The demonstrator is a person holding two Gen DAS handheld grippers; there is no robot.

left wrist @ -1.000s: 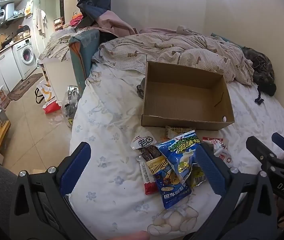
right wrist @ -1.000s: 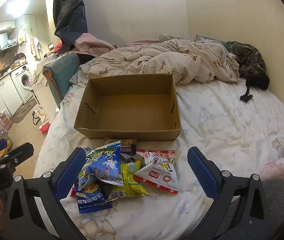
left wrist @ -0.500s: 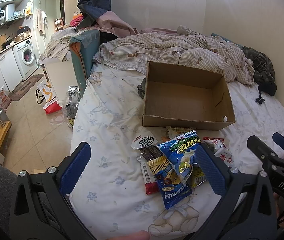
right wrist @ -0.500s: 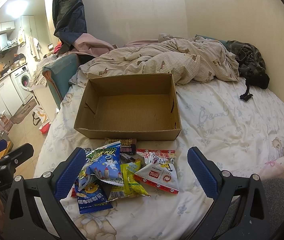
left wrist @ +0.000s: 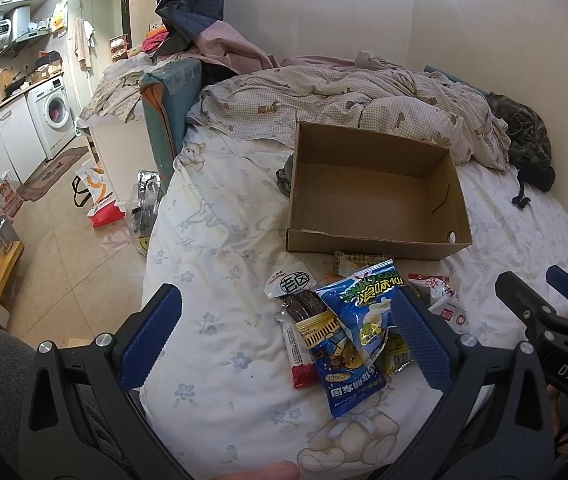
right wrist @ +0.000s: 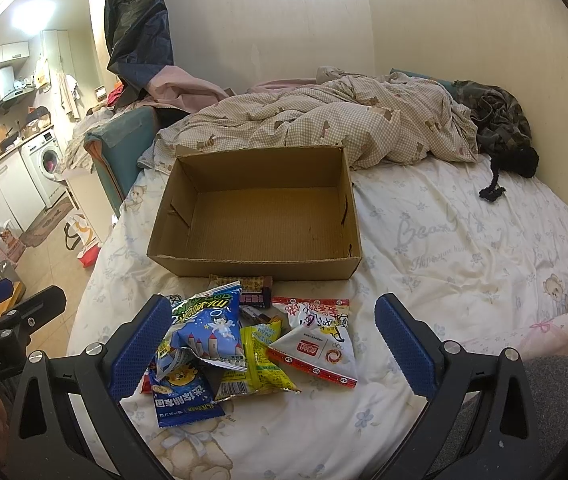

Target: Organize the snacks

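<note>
An empty open cardboard box (left wrist: 375, 196) (right wrist: 260, 220) sits on the bed. In front of it lies a pile of snack packets: a blue puffed bag (left wrist: 363, 308) (right wrist: 208, 328), a flat blue packet (left wrist: 343, 372) (right wrist: 180, 396), a yellow packet (right wrist: 260, 356), a white and red triangular packet (right wrist: 315, 348) and a dark bar in a clear wrapper (left wrist: 299, 300). My left gripper (left wrist: 284, 336) is open and empty above the pile's left side. My right gripper (right wrist: 272, 344) is open and empty, its fingers either side of the pile.
A rumpled checked quilt (right wrist: 323, 124) and dark clothing (right wrist: 499, 120) lie behind the box. The bed's left edge (left wrist: 152, 240) drops to a tiled floor with bags (left wrist: 96, 200). The wall runs along the far and right sides.
Both views have shifted very slightly; the box and snacks lie where they were. Both grippers stay open.
</note>
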